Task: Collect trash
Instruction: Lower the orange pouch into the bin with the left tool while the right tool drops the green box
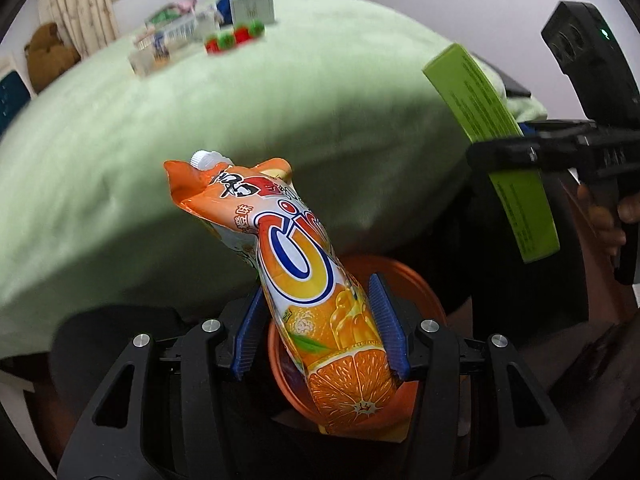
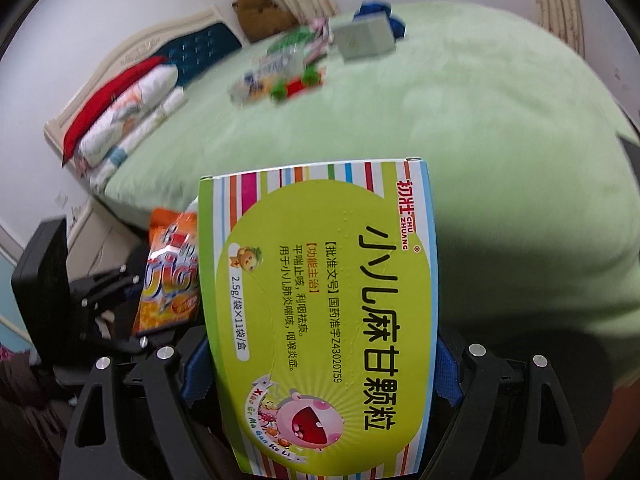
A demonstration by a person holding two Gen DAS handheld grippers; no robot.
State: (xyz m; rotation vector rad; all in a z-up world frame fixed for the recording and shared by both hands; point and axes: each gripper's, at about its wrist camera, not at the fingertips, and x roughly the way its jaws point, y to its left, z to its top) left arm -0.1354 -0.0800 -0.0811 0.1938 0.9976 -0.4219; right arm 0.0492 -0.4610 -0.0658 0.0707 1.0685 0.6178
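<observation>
An orange jelly-drink pouch [image 1: 304,264] with a white cap stands upright between the blue pads of my left gripper [image 1: 318,286], which is shut on it. Just below the pouch is the round rim of an orange bin [image 1: 420,284]. A green medicine box [image 2: 328,300] with striped edges is clamped flat between the pads of my right gripper [image 2: 320,360]. That box [image 1: 480,108] and the right gripper [image 1: 516,148] show at the right of the left wrist view. The pouch [image 2: 168,276] and the left gripper [image 2: 132,280] show at the left of the right wrist view.
A bed with a light green blanket [image 1: 240,120] fills the background. At its far side lie a grey box [image 2: 362,38], red and green pieces [image 1: 234,38] and several plastic packets [image 1: 172,34]. A brown teddy bear [image 2: 262,10] and stacked pillows [image 2: 124,108] sit at the headboard.
</observation>
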